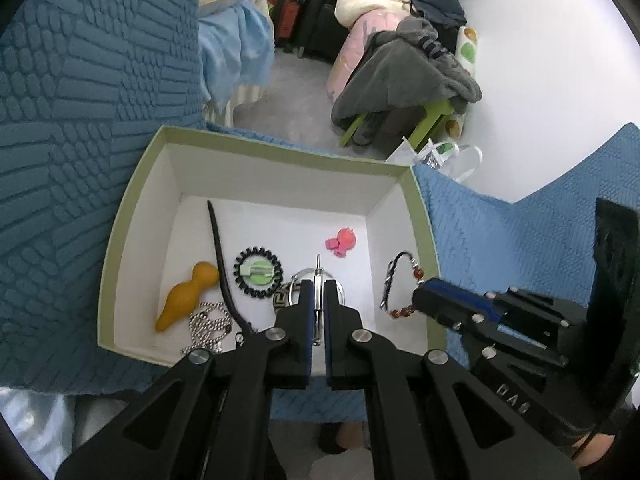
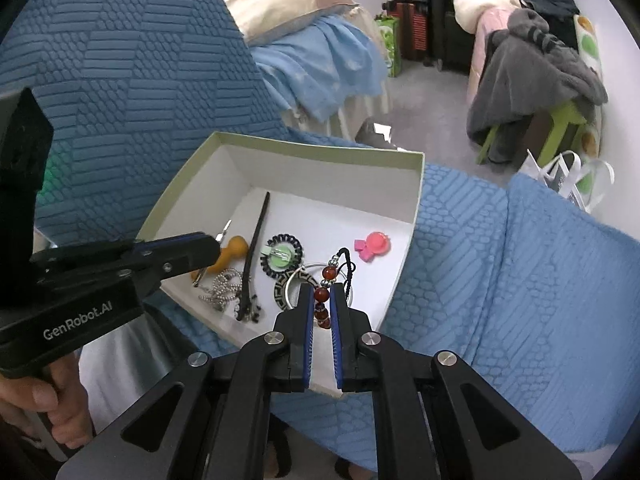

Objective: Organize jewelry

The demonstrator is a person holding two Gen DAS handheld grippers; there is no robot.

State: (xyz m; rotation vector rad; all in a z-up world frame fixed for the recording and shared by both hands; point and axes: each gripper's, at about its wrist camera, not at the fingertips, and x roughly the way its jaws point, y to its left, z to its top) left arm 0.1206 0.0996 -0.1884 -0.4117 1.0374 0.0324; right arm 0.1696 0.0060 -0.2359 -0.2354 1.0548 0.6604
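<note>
- Jewelry lies in the box on the blue cover: your left claw grips a silver clip, your right claw a red bead bracelet.
- Black stick, yellow figure and chain crowd beneath.
- Claws hide a patterned bangle.

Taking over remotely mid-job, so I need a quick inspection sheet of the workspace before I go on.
Surface: blue textured cover, box resting on it.
Job's things: green-rimmed box holds orange gourd, black stick, coil hair tie, pink charm, ball chain.
Clutter: nothing seen in the box besides jewelry.
Grippers: left gripper shut on silver clip; right gripper shut on red bead bracelet.
Cables: nothing seen.
Surroundings: bed, grey blanket over green stool, white bag.
</note>
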